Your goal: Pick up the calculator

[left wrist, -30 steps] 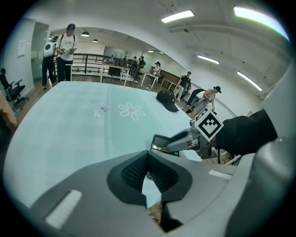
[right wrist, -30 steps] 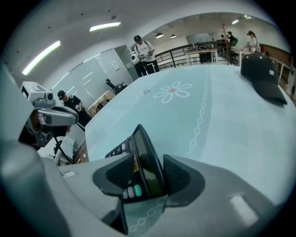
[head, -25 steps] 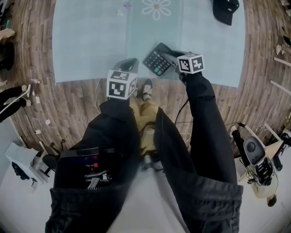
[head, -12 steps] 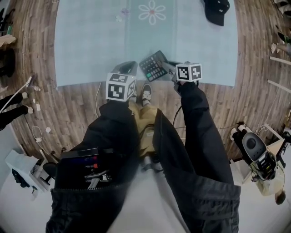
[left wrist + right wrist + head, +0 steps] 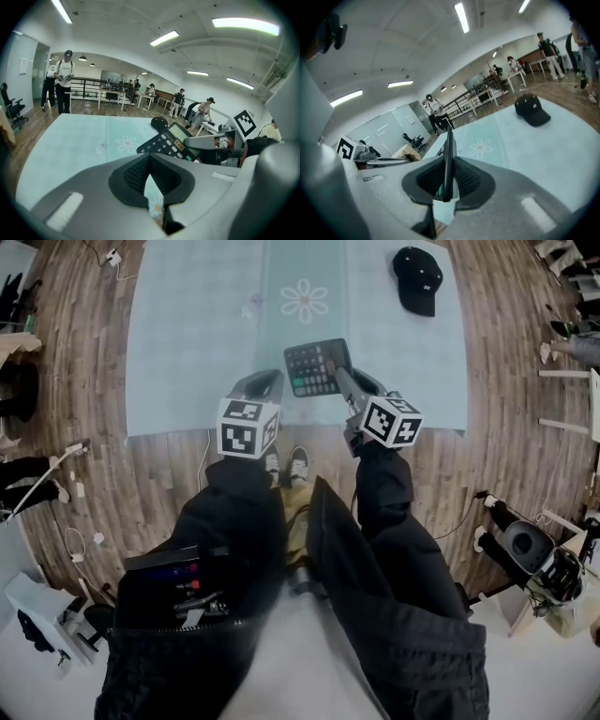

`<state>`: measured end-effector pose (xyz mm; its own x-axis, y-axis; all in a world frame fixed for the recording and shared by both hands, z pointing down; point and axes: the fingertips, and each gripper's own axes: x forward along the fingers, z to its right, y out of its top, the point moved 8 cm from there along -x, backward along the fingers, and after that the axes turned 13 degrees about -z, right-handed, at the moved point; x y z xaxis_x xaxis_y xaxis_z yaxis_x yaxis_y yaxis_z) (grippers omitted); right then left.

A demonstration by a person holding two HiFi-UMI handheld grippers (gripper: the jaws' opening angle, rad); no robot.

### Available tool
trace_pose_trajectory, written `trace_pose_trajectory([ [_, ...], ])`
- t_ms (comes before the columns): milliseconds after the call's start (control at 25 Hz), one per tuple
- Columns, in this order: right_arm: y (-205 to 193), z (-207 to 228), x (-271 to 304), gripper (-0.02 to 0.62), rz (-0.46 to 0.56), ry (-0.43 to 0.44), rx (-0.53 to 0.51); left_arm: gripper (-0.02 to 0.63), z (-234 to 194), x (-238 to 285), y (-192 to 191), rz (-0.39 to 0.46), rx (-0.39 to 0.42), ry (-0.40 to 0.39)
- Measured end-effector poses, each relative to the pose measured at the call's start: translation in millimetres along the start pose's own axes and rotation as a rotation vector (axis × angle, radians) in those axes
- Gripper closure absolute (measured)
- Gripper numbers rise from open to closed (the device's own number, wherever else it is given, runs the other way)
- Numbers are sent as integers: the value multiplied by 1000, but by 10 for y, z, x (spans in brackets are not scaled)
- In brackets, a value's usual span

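The black calculator (image 5: 317, 367), with grey and green keys, hangs above the pale blue mat (image 5: 187, 334). My right gripper (image 5: 339, 377) is shut on its right edge. Its jaws have just been closing with the calculator between them. In the right gripper view the calculator (image 5: 449, 140) shows as a thin dark edge pinched between the pads of the right gripper (image 5: 449, 164). My left gripper (image 5: 263, 383) floats just left of the calculator, apart from it. Its pads meet at the tips of the left gripper (image 5: 150, 157) with nothing held. The left gripper view shows the calculator (image 5: 174, 142) to the right.
A black cap (image 5: 417, 277) lies at the mat's far right corner. Wooden floor (image 5: 150, 484) surrounds the mat, with the person's shoes (image 5: 298, 463) at its near edge. Loose clutter sits at the floor's left and right margins. Several people stand far off in the room.
Both grippers have risen. The calculator went from resting on the mat's near edge to hanging in the right gripper's grip, lifted and turned squarer to me.
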<state>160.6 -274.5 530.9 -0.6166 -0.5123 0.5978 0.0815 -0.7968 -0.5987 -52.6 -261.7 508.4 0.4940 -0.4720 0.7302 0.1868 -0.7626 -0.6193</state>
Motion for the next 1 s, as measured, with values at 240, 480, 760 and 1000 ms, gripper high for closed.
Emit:
trace_pose_trajectory([
  [240, 490, -529, -590, 540, 214, -85, -112, 604, 159, -446, 511, 157, 34, 5],
  [480, 926, -945, -1130, 541, 426, -110, -175, 604, 354, -1016, 1046, 347, 107, 8],
  [760, 1189, -1359, -1585, 541, 614, -141, -250, 604, 570, -1451, 1360, 486, 164, -12],
  [1000, 1299, -1632, -1702, 541, 670, -178, -333, 604, 592, -1665, 1509, 547, 191, -2],
])
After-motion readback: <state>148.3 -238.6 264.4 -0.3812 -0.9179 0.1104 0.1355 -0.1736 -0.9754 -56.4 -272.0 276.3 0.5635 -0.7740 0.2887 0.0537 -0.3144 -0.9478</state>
